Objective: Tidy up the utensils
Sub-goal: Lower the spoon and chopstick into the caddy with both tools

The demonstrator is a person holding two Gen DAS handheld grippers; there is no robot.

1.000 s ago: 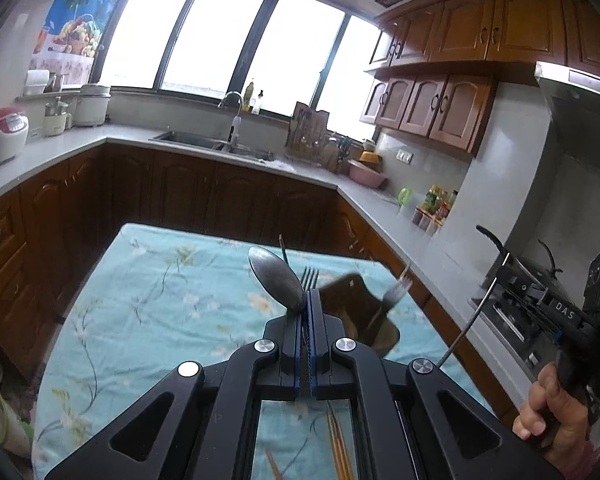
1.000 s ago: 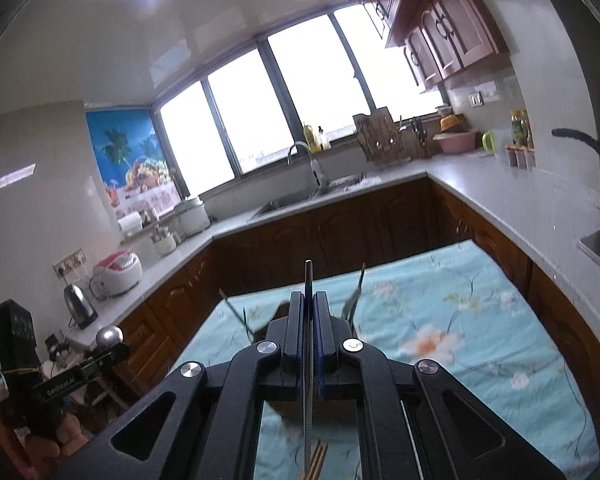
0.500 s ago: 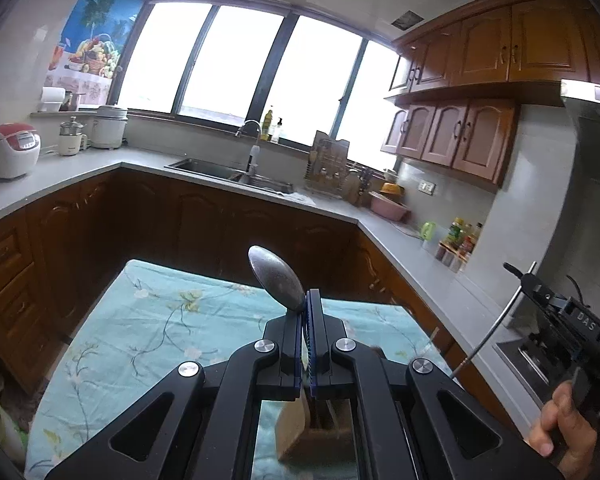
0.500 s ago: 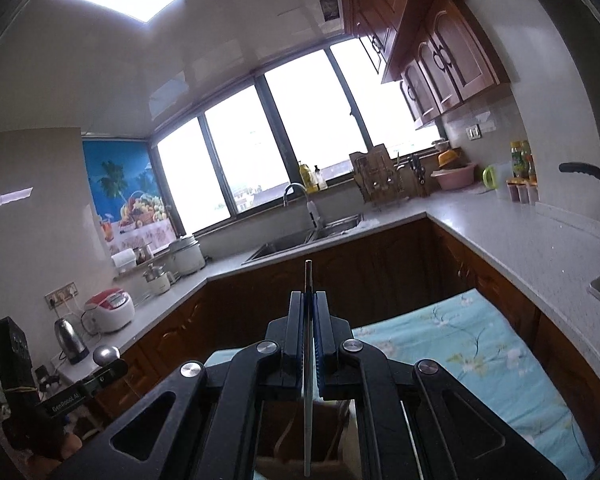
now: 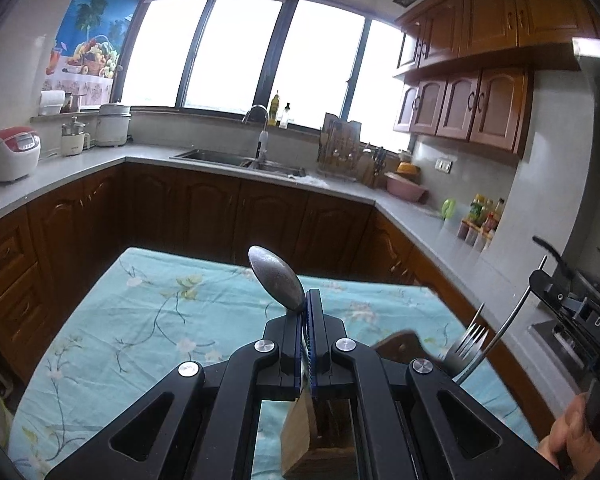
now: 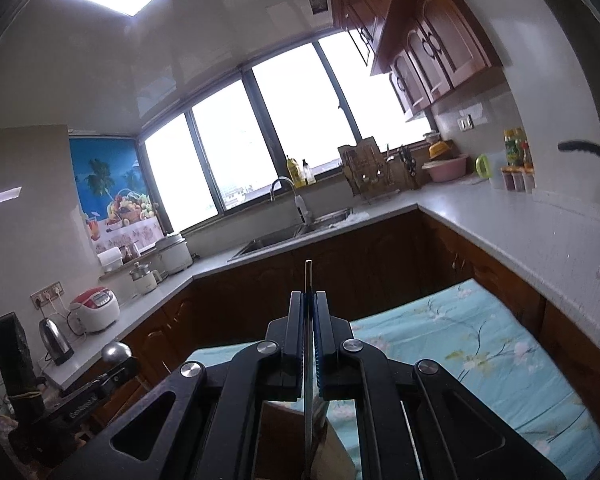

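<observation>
My left gripper point(image 5: 307, 312) is pinched tight on a dull grey metal spoon point(image 5: 277, 278): the two black jaws with their blue pads stand almost together, with only the spoon's neck between them. The oval bowl sticks up and leans to the left above the fingertips, clear of everything else. Below the jaws, through the frame of the tool, I see the corner of a brown wooden utensil holder point(image 5: 300, 432), so the spoon is held in the air above it, not resting in it.

My right gripper point(image 6: 309, 312) is likewise closed down to a sliver, clamped on a thin flat metal utensil handle point(image 6: 308, 280) that I see edge-on; it runs straight up past the fingertips and down between the jaws. From the left camera the same slim handle point(image 5: 508, 320) slants down from that tool toward the holder, and a silver metal fork point(image 5: 469, 340) stands tines-up just beside it; I cannot tell whether they are one piece or two. The bare hand point(image 5: 568, 440) gripping the right tool shows at the lower right edge.

The holder point(image 6: 332, 452) also appears low in the right camera, directly under those jaws. It sits on a table spread with a turquoise floral cloth point(image 5: 140, 320). Around the table run dark wooden cabinets under a grey countertop point(image 5: 80, 168), with a steel sink point(image 5: 236, 160) below the windows and a white and red rice cooker point(image 5: 14, 152) on the left.
</observation>
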